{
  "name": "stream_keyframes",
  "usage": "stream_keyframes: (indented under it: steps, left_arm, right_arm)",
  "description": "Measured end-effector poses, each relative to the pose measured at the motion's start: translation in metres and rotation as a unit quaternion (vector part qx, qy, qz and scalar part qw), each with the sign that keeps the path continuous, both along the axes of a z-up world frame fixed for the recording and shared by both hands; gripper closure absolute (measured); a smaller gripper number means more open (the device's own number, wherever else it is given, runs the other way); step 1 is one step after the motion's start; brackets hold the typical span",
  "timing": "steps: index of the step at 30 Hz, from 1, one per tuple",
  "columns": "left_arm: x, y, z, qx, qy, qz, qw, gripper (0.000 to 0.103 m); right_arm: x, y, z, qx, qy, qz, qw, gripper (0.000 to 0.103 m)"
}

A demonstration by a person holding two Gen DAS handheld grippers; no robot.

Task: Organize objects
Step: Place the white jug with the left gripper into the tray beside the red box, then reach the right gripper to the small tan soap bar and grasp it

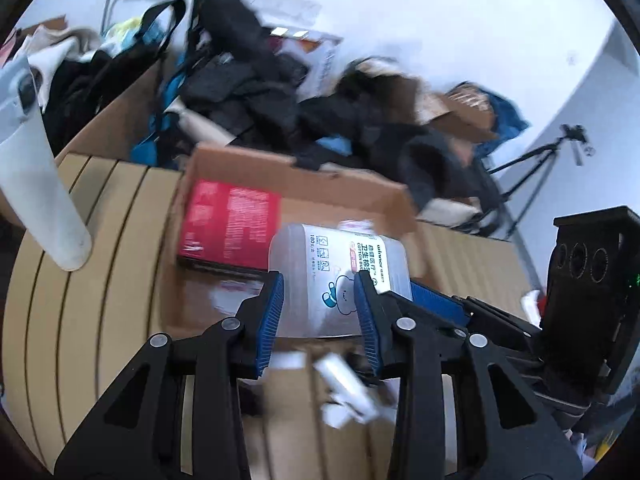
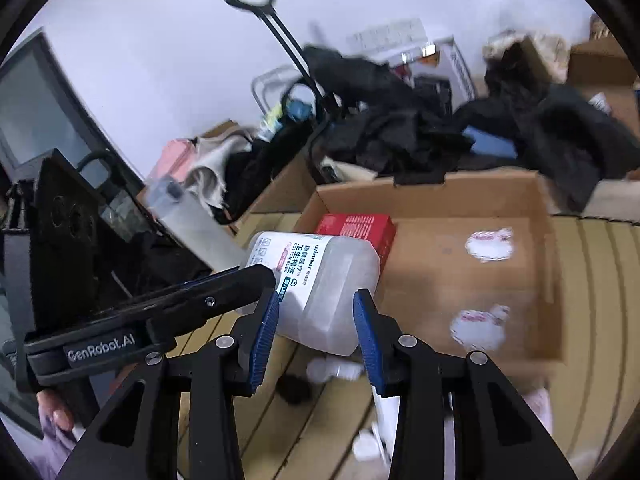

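A clear plastic box of cotton buds (image 1: 340,276) with a white label is held in the air by both grippers, at the near left edge of an open cardboard box (image 1: 320,192). My left gripper (image 1: 319,312) is shut on one end of it. My right gripper (image 2: 316,316) is shut on its other end (image 2: 320,284). A red box (image 1: 228,228) lies inside the cardboard box (image 2: 460,280), also shown in the right wrist view (image 2: 356,228). Each gripper shows in the other's view, the right one (image 1: 440,300) and the left one (image 2: 224,284).
The wooden slatted table (image 1: 80,280) holds small white items (image 1: 348,388) below the grippers. A white tube (image 1: 40,200) leans at the left. Black clothes (image 1: 280,92) and more cardboard boxes pile up behind. A tripod (image 1: 548,164) stands at the right, a monitor (image 2: 40,108) at the left.
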State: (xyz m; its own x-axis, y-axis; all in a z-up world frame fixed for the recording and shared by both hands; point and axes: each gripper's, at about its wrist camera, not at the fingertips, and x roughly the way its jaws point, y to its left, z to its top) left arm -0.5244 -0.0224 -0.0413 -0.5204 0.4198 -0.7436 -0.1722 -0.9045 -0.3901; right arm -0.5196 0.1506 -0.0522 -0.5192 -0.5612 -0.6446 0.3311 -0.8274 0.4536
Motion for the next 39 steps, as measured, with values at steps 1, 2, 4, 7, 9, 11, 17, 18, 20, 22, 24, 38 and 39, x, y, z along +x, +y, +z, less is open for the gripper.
stream_keyframes:
  steps: [1, 2, 4, 7, 9, 11, 17, 18, 20, 22, 24, 38, 39]
  left_arm:
    - [-0.011, -0.007, -0.013, -0.009, -0.020, 0.006, 0.9998, 0.071]
    - [-0.014, -0.011, -0.019, -0.018, -0.031, 0.008, 0.9993, 0.071]
    - [-0.022, -0.017, -0.040, -0.039, -0.056, 0.016, 0.9975, 0.073]
    - [-0.034, -0.025, -0.087, -0.071, -0.078, 0.033, 0.9938, 0.077]
    - [-0.033, -0.025, -0.091, -0.080, -0.074, 0.028, 0.9936, 0.079]
    - [-0.031, -0.026, -0.095, -0.074, -0.088, 0.035, 0.9928, 0.079]
    - [0.009, -0.011, -0.102, -0.089, -0.092, 0.039, 0.9911, 0.079]
    - [0.015, -0.007, -0.103, -0.101, -0.083, 0.037, 0.9907, 0.077]
    - [0.020, -0.002, -0.102, -0.118, -0.079, 0.044, 0.9889, 0.071]
    - [0.027, -0.003, -0.092, -0.128, -0.075, 0.056, 0.9874, 0.072]
    - [0.040, -0.004, -0.059, -0.118, -0.052, 0.060, 0.9898, 0.067]
    - [0.195, -0.007, 0.075, -0.201, 0.068, 0.112, 0.9707, 0.000]
    - [0.206, -0.002, 0.077, -0.204, 0.071, 0.106, 0.9706, 0.000]
  right_arm:
    - [-0.009, -0.005, -0.009, -0.004, -0.012, 0.005, 1.000, 0.061]
    - [-0.023, -0.011, -0.022, -0.012, -0.034, 0.012, 0.999, 0.061]
    - [-0.043, -0.023, -0.051, -0.025, -0.080, 0.024, 0.996, 0.061]
    - [-0.059, -0.034, -0.088, -0.017, -0.119, 0.018, 0.993, 0.063]
    - [-0.059, -0.046, -0.095, 0.029, -0.103, 0.011, 0.994, 0.064]
    - [-0.056, -0.047, -0.097, 0.031, -0.104, 0.011, 0.994, 0.064]
    - [-0.045, -0.039, -0.102, 0.035, -0.131, 0.047, 0.990, 0.064]
    - [-0.040, -0.036, -0.102, 0.033, -0.133, 0.050, 0.989, 0.064]
    - [-0.027, -0.033, -0.099, 0.040, -0.132, 0.053, 0.989, 0.064]
    - [-0.016, -0.030, -0.086, 0.056, -0.120, 0.057, 0.990, 0.064]
    - [-0.001, -0.014, -0.055, 0.090, -0.078, 0.042, 0.992, 0.064]
    - [0.123, 0.107, 0.097, 0.183, 0.031, -0.042, 0.982, 0.000]
    - [0.134, 0.108, 0.100, 0.179, 0.035, -0.036, 0.983, 0.000]
